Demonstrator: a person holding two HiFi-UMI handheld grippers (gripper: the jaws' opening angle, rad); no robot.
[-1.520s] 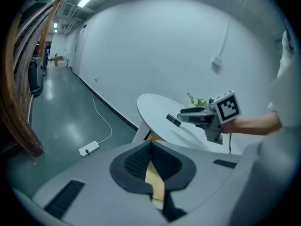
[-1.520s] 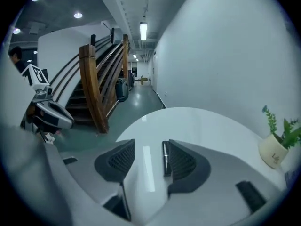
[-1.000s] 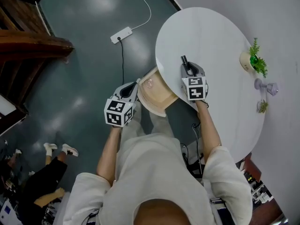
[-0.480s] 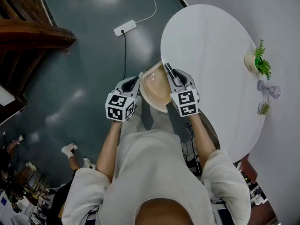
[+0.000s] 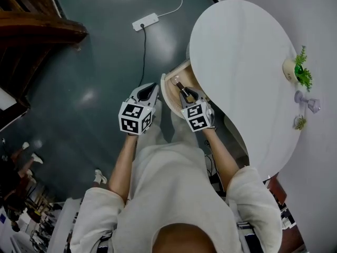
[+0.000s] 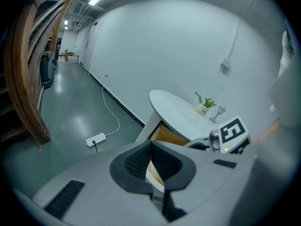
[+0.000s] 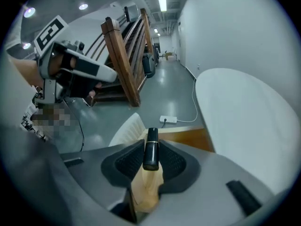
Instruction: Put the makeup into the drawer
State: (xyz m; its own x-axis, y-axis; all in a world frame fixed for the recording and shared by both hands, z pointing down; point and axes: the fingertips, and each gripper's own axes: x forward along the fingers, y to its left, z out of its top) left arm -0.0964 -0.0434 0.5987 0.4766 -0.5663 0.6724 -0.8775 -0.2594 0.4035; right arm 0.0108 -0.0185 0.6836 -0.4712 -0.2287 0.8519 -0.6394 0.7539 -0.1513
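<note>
My right gripper (image 5: 184, 92) is shut on a makeup bottle (image 5: 180, 87) with a beige body and a black cap (image 7: 151, 149); the cap sticks out past the pads. It hangs over the open wooden drawer (image 5: 171, 100) that juts from under the round white table (image 5: 242, 62). In the right gripper view the drawer's pale front (image 7: 123, 132) and wooden side lie just beyond the bottle. My left gripper (image 5: 152, 88) sits just left of the drawer front, its pads (image 6: 141, 161) together with nothing seen between them. The drawer (image 6: 170, 135) shows beyond it.
A white power strip (image 5: 146, 21) with its cable lies on the dark floor behind the drawer. A potted plant (image 5: 296, 69) and small ornaments (image 5: 307, 102) stand at the table's far right edge. A wooden staircase (image 5: 37, 30) fills the upper left.
My right gripper has carried the bottle left, off the tabletop and down over the open drawer. The left gripper has stayed beside the drawer front.
</note>
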